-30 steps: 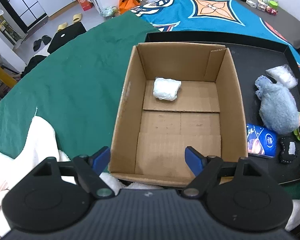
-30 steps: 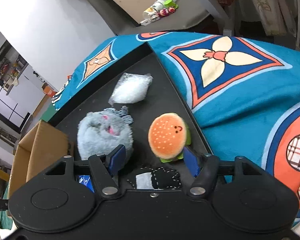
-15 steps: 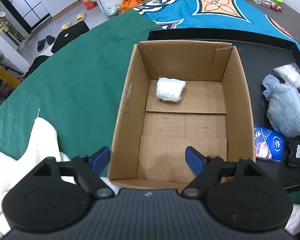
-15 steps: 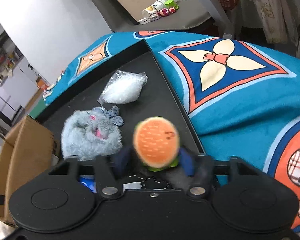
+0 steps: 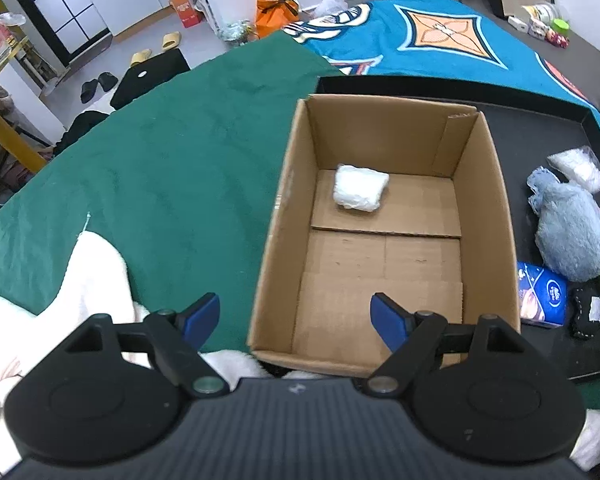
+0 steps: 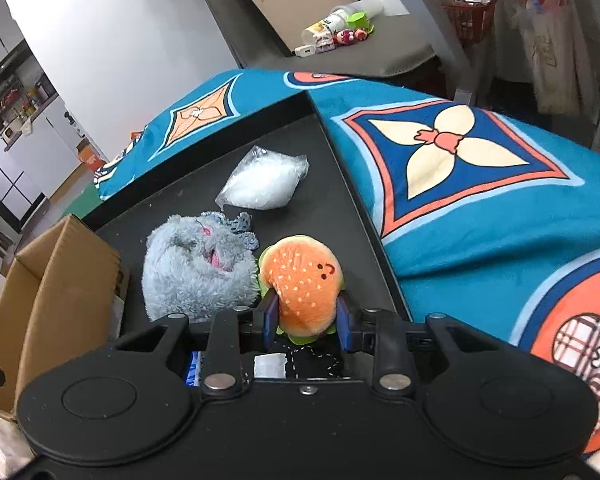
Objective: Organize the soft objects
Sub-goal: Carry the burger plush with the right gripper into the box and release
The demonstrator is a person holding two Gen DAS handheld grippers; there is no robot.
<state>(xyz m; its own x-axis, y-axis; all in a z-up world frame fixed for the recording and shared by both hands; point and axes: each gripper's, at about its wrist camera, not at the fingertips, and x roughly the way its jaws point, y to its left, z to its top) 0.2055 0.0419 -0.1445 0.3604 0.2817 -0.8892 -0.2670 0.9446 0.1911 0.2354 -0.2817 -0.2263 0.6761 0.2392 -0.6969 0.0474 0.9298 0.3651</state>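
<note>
My right gripper point(image 6: 306, 322) is closing on the round orange plush hamburger point(image 6: 305, 284); my left gripper point(image 5: 294, 316) hangs released above the open brown cardboard box point(image 5: 384, 280).

The right gripper point(image 6: 306, 325) is closing its jaws on a hamburger plush point(image 6: 305, 280), and the blue pads press into the toy's sides. Just left of it, touching, lies a grey fluffy plush point(image 6: 196, 268) on the black tray point(image 6: 332, 208). Farther back on the tray sits a clear bag of white filling point(image 6: 265, 182). A cardboard box point(image 6: 56, 280) stands at the left. A black fabric piece with white stitching point(image 6: 312, 362) lies under the gripper.
</note>
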